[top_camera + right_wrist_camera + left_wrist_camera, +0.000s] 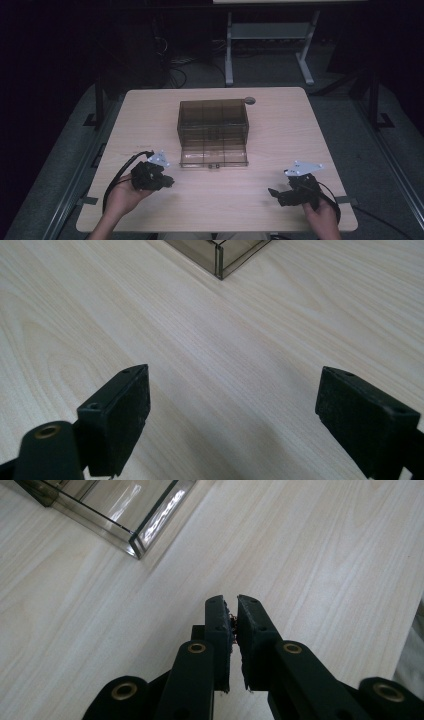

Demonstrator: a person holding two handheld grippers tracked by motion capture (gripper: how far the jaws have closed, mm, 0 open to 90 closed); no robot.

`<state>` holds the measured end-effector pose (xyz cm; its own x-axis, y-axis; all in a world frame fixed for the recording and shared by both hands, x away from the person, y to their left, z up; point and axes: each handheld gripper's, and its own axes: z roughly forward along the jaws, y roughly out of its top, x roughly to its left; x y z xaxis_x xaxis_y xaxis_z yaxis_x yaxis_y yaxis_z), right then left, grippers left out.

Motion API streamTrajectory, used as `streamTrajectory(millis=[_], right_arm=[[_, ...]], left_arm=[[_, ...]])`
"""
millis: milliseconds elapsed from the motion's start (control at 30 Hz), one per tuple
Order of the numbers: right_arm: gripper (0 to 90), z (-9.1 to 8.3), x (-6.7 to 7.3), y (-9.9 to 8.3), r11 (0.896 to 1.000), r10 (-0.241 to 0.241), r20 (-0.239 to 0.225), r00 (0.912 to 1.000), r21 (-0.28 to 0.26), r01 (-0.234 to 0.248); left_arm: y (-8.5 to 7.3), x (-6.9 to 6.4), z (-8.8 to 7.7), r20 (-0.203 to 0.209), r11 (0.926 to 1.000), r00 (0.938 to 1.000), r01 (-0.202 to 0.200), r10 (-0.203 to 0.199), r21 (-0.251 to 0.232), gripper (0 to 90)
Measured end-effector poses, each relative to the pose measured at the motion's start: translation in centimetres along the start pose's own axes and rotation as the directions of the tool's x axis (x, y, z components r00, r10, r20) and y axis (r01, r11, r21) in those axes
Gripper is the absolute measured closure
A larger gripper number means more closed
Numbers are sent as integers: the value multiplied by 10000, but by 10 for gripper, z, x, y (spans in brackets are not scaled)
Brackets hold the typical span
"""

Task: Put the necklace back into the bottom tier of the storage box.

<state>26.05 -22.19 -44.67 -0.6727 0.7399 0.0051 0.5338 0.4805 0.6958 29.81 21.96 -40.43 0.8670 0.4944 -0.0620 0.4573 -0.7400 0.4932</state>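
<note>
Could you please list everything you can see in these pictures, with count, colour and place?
compartment box: one, smoky translucent brown, at the middle of the table, its lid folded open flat toward the person.
table: one, light wood, under everything.
round cap: one, grey, set in the table near its far edge, right of the box.
frame with legs: one, light grey, on the floor beyond the table.
cables: several, black, on the floor beyond the table's far left.
left tongs: one, black, shut on nothing, over bare wood left of the box's lid.
right tongs: one, black, open and empty, over bare wood right of the lid.
hands: two, each holding one of the tongs at the near edge.
</note>
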Motion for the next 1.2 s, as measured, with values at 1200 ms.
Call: streamTrajectory(millis=[1200], right_arm=[[138, -1, -5, 0, 9998, 149, 3, 9999, -114, -149]], left_arm=[[46, 16, 2, 485, 9996, 9987, -171, 159, 234, 834]])
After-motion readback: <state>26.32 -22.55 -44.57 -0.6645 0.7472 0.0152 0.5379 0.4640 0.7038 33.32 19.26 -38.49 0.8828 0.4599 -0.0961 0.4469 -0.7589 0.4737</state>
